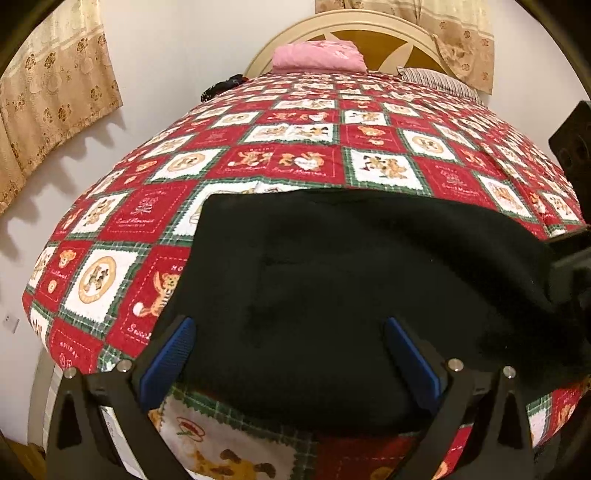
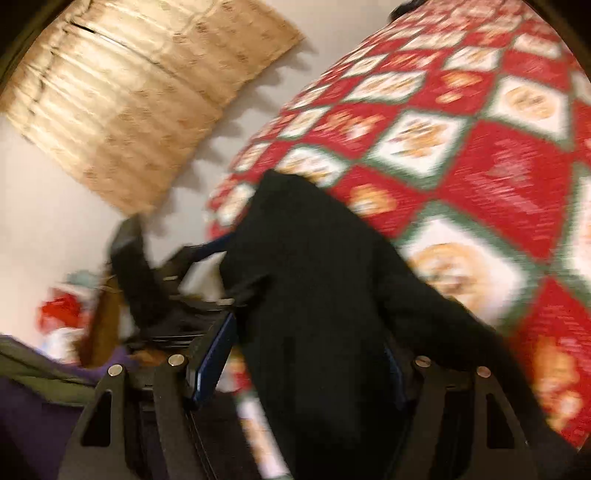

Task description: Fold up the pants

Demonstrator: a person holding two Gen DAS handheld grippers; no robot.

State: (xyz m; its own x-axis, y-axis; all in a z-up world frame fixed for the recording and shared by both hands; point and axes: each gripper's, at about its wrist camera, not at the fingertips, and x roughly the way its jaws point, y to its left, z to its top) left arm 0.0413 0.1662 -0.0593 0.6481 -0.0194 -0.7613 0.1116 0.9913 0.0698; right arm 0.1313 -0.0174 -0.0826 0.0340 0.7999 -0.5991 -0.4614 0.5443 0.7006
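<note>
Black pants (image 1: 351,295) lie bunched on a red patchwork quilt (image 1: 280,158) near the bed's front edge. My left gripper (image 1: 288,325) hovers over them, open, its blue pads (image 1: 170,358) wide apart with cloth under the gap. At the right edge the cloth rises toward my right gripper (image 1: 569,262). The right wrist view is blurred. There the pants (image 2: 325,295) run between the jaws of the right gripper (image 2: 310,332) and drape over its right finger. A strip of quilt shows beside the left pad (image 2: 212,362), so it stands open. The left gripper (image 2: 173,258) is beyond, at the left.
A pink folded bundle (image 1: 317,55) and a striped pillow (image 1: 439,81) lie by the headboard (image 1: 369,26). Something dark (image 1: 221,86) sits at the bed's far left edge. Beige curtains (image 1: 51,99) hang on the white wall. Red and white clutter (image 2: 59,310) lies beside the bed.
</note>
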